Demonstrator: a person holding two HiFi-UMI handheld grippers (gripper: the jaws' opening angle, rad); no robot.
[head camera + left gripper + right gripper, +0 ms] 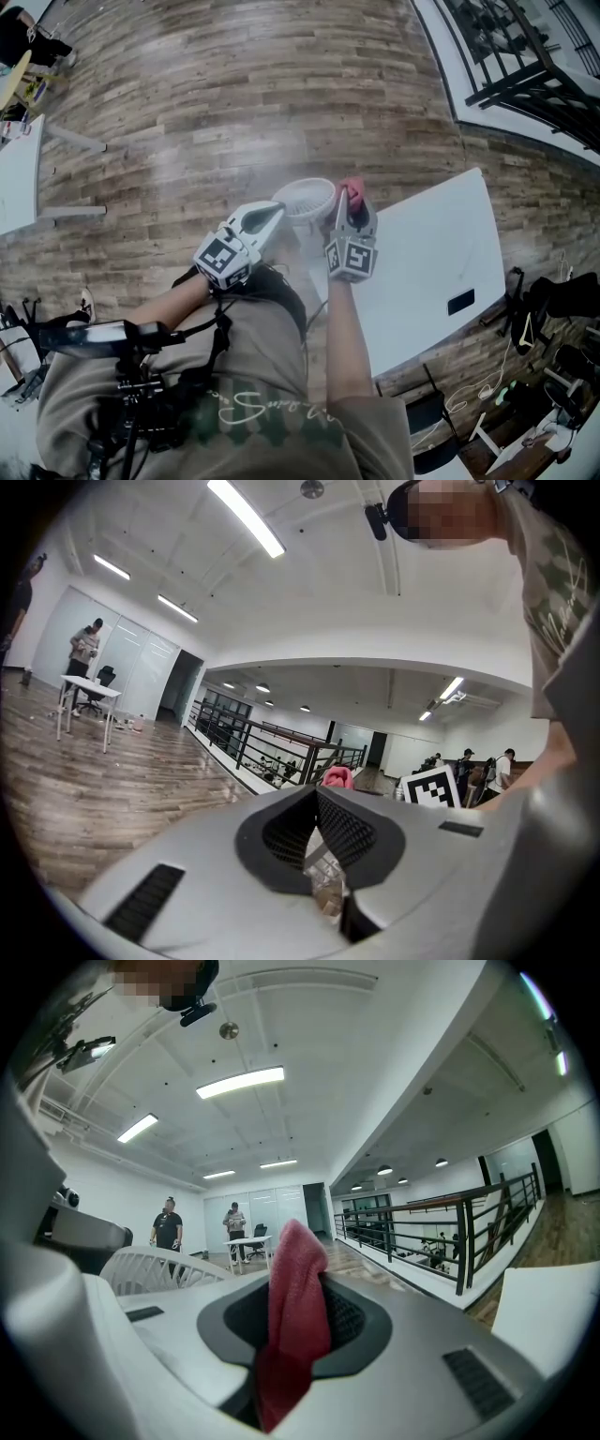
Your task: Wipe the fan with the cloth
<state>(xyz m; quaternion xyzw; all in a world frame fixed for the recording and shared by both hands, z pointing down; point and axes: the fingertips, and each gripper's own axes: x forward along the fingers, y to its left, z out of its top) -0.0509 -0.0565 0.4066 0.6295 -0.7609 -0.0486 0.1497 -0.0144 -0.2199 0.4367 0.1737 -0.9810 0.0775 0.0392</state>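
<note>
The left gripper (316,791) has its jaws pressed together, tips meeting, and its own view shows nothing caught between them. The right gripper (300,1283) is clamped on the red cloth (292,1335). A fold of the cloth stands up above the jaw tips and the rest hangs down behind them, filling the gap between the pads. From the head view, both grippers are held out in front of the person, side by side and pointing the same way. The white fan (305,199) sits just ahead of them, between their tips. The left gripper's tips are at the fan's left rim, though whether they touch it cannot be told. The cloth's top is right at the fan's right rim. In the right gripper view the fan's white slatted grille shows just to the left of the jaws, close beside the cloth. Past the left gripper's closed tips, that view shows the cloth as a small pink lump, with the right gripper's marker cube (429,787) beside it. A white table (441,262) lies under and to the right of the right gripper, on a wooden floor (234,84).
</note>
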